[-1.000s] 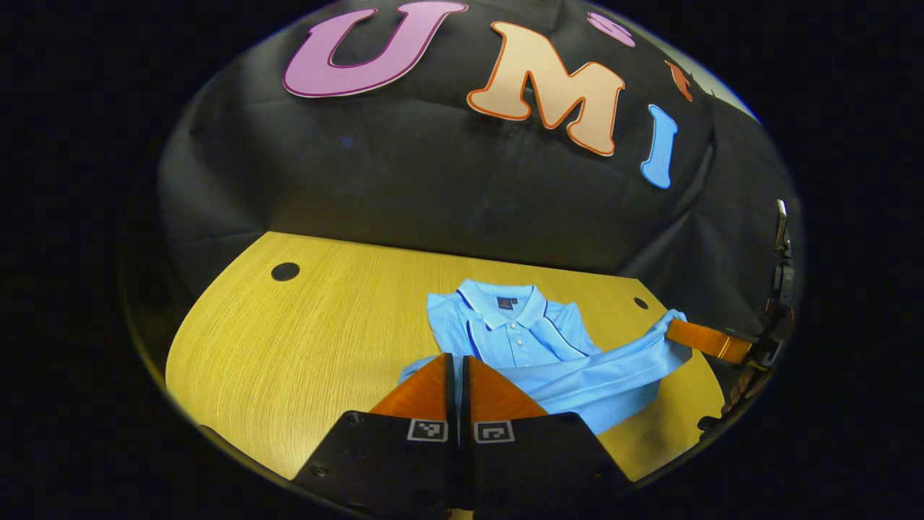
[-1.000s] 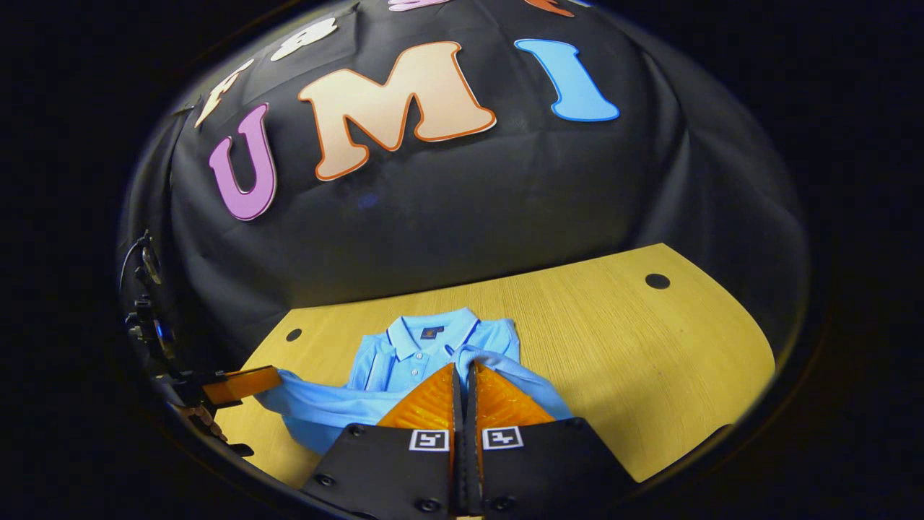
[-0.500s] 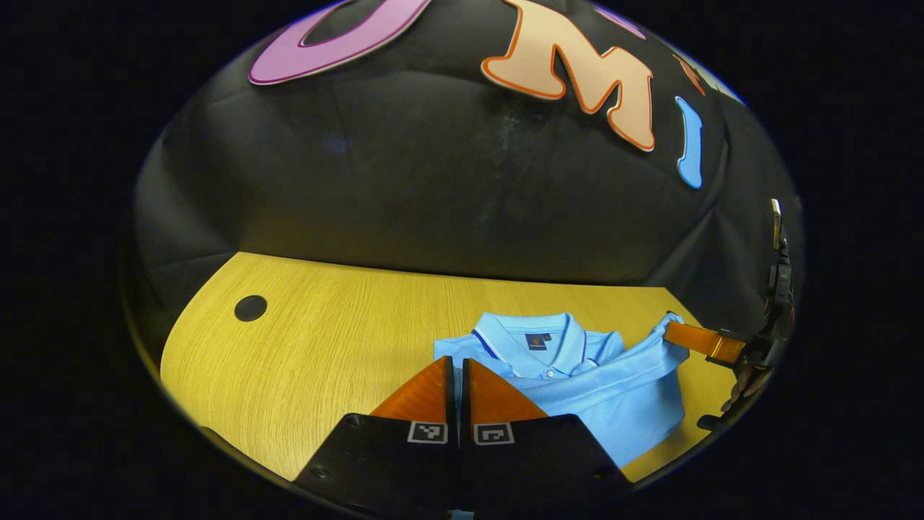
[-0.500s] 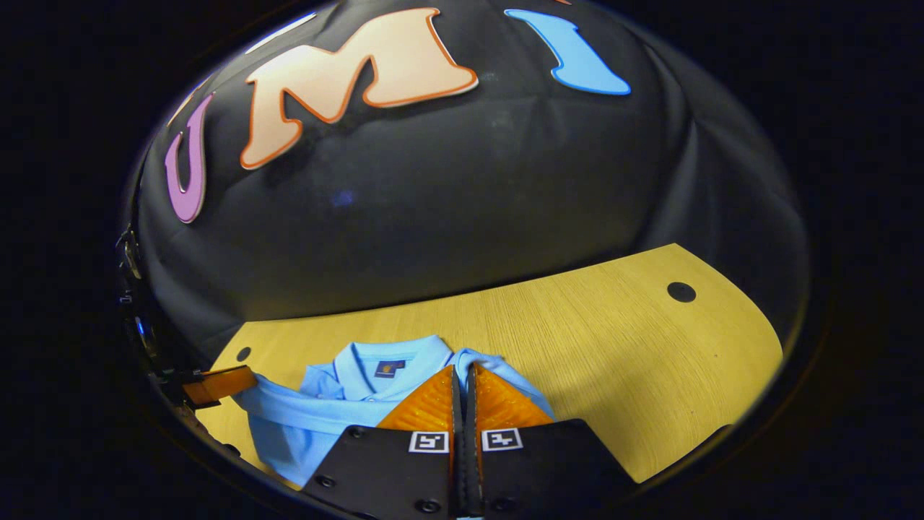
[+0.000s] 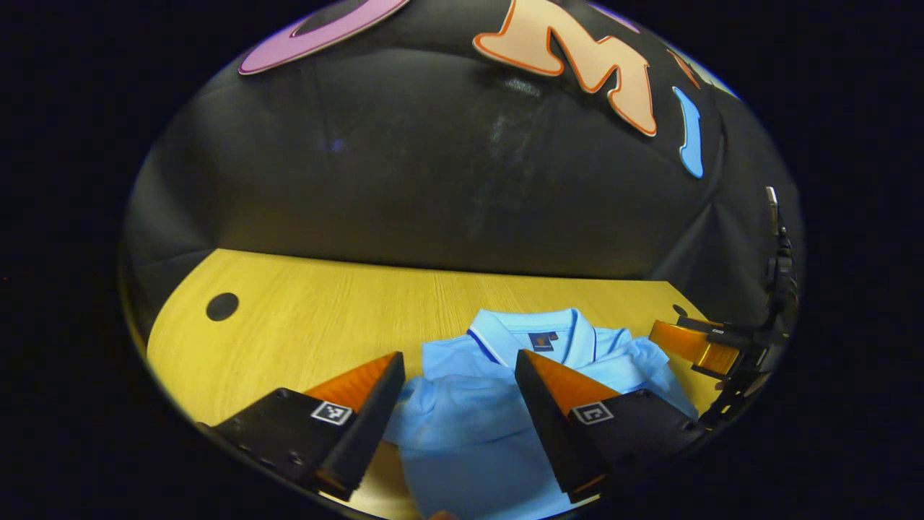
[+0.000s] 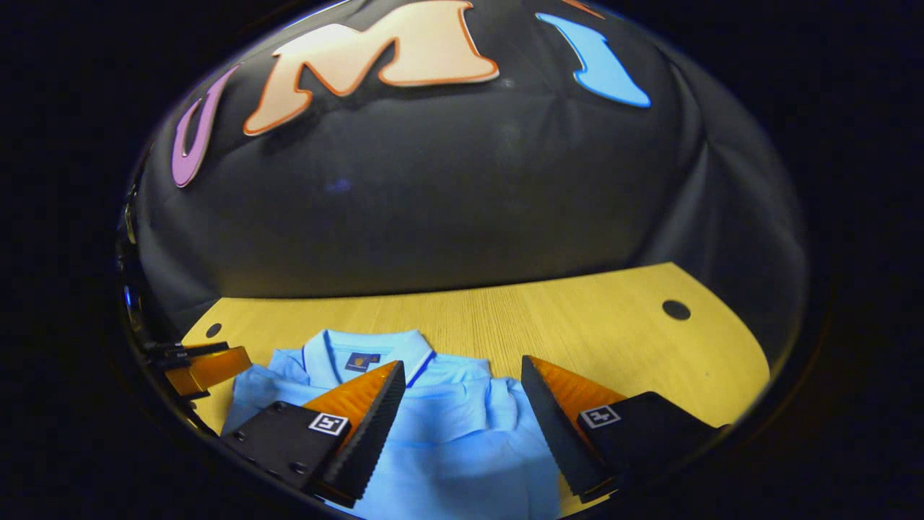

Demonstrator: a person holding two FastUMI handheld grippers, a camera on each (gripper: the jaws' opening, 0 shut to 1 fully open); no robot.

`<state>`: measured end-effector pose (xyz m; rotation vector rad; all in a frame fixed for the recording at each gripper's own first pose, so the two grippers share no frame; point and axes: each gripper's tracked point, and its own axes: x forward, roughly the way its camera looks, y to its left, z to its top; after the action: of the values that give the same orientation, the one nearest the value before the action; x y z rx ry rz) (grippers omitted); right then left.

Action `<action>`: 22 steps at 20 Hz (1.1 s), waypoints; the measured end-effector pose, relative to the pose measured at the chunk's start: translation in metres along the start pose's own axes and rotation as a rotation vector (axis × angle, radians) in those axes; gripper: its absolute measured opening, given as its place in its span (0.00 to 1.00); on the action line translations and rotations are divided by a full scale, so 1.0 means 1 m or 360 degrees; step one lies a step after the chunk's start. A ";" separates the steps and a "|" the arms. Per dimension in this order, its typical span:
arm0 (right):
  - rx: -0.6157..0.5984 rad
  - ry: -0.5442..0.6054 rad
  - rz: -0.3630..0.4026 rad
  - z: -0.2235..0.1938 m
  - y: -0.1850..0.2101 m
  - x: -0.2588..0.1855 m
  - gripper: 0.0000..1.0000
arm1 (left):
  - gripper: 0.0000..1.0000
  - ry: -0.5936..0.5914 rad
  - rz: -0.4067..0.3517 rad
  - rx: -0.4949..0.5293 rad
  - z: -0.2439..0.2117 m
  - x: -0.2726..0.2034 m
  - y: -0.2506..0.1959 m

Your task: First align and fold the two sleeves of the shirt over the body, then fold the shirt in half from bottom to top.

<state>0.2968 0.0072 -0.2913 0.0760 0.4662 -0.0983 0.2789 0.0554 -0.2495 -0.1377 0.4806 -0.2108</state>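
Shirt (image 5: 498,426): light blue polo, lying on wooden worktop (image 5: 310,318), collar (image 5: 530,336) toward the black cloth wall (image 5: 433,180), lower part folded up over the body. Left claw (image 5: 458,386): fingers spread wide, hovering over the near left part of the fabric, pinching nothing. Right claw (image 6: 462,390): likewise spread wide above the folded cloth, gripping nothing. From left gripper view, right claw at far right edge, just beside the shirt's shoulder, seemingly spread. From right gripper view, left claw at far left edge beside the opposite shoulder. Worktop: yellowish wood grain, rounded corners, dark round holes (image 5: 221,307) near the back corners. Wall: black draped cloth, creased, rising straight behind the worktop's back edge. Surroundings dim.
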 end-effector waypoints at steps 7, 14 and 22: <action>-0.0117 -0.0309 0.0096 0.051 0.010 -0.125 0.99 | 0.96 -0.0314 0.0118 0.0048 0.047 -0.119 -0.032; -0.0112 -0.0503 0.0123 0.071 -0.001 -0.244 0.99 | 0.95 -0.0491 0.0110 0.0142 0.059 -0.229 -0.079; -0.0048 -0.0631 0.0177 0.094 0.012 -0.313 0.99 | 0.94 -0.0659 0.0120 0.0153 0.074 -0.305 -0.106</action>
<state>0.0615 0.0340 -0.0659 0.0511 0.0671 0.0040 0.0316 0.0299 -0.0300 -0.0659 0.0630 -0.1261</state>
